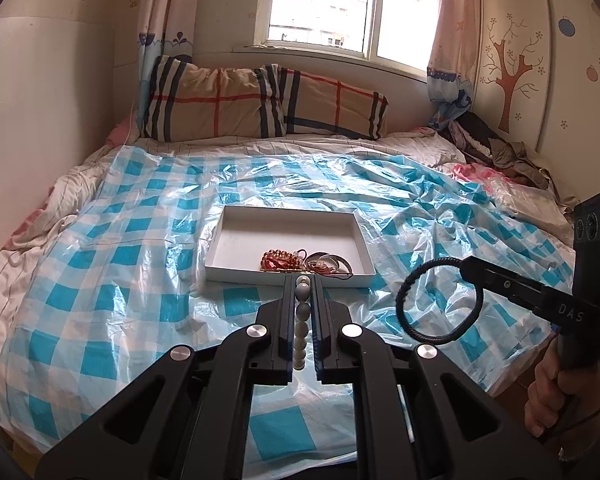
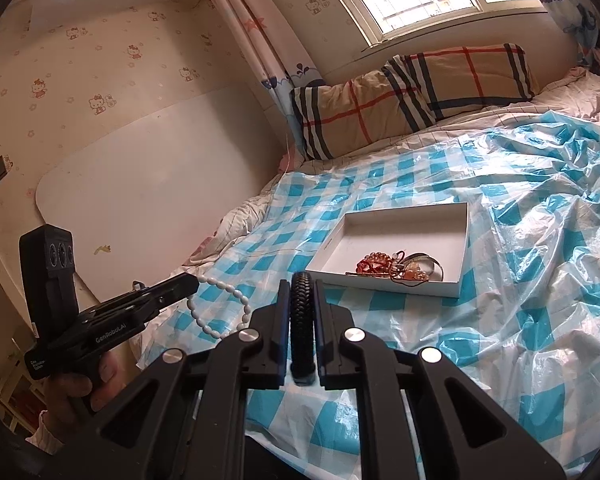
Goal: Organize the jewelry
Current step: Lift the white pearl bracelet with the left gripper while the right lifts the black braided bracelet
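Observation:
A shallow white box lies on the checked sheet. In it sit a red-orange bead bracelet and other bangles. My left gripper is shut on a white bead bracelet, held above the sheet just short of the box's near edge. My right gripper is shut on a black braided bracelet, held to the right of the left gripper, near the box.
A blue-and-white checked plastic sheet covers the bed. Two plaid pillows lean below the window. Crumpled clothes lie at the bed's far right. A wall runs along the left side.

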The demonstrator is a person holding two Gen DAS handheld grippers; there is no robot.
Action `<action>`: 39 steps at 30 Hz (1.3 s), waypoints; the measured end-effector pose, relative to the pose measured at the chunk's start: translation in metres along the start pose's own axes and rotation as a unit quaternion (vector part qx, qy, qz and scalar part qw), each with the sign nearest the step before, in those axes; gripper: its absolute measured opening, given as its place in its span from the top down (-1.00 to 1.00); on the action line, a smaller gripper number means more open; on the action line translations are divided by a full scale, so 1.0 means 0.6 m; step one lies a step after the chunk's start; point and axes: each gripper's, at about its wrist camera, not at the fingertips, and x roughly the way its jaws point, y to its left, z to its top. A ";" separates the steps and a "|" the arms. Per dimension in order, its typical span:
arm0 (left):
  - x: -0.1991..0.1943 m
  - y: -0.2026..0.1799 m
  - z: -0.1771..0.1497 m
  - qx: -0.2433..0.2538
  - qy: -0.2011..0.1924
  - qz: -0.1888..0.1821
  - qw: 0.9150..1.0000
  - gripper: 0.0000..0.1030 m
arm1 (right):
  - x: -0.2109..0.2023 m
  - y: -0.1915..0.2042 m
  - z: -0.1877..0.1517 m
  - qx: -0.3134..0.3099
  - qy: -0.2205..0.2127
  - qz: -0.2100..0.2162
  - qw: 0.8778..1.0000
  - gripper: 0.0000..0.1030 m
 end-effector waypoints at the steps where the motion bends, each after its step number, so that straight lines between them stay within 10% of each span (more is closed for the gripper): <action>1: 0.000 0.000 0.000 0.000 0.000 0.000 1.000 0.86 | 0.001 -0.001 0.001 0.001 -0.001 0.002 1.000 0.77; 9: 0.026 0.008 0.001 -0.005 0.012 0.000 1.000 0.87 | 0.025 -0.021 -0.002 -0.001 0.026 -0.008 1.000 0.77; 12: 0.034 0.017 -0.001 -0.008 0.016 0.002 1.000 0.87 | 0.049 -0.042 -0.021 -0.019 0.078 -0.059 0.995 0.33; 24: 0.060 0.023 -0.007 -0.010 0.027 -0.001 1.000 0.86 | 0.151 -0.178 -0.145 -0.014 0.215 -0.206 0.955 0.33; 28: 0.065 0.022 -0.008 -0.009 0.028 0.000 1.000 0.86 | 0.147 -0.180 -0.145 -0.013 0.204 -0.195 0.959 0.81; 39: 0.088 0.017 -0.005 -0.008 0.030 -0.003 1.000 0.86 | 0.118 -0.118 -0.049 -0.013 0.107 -0.136 0.985 0.82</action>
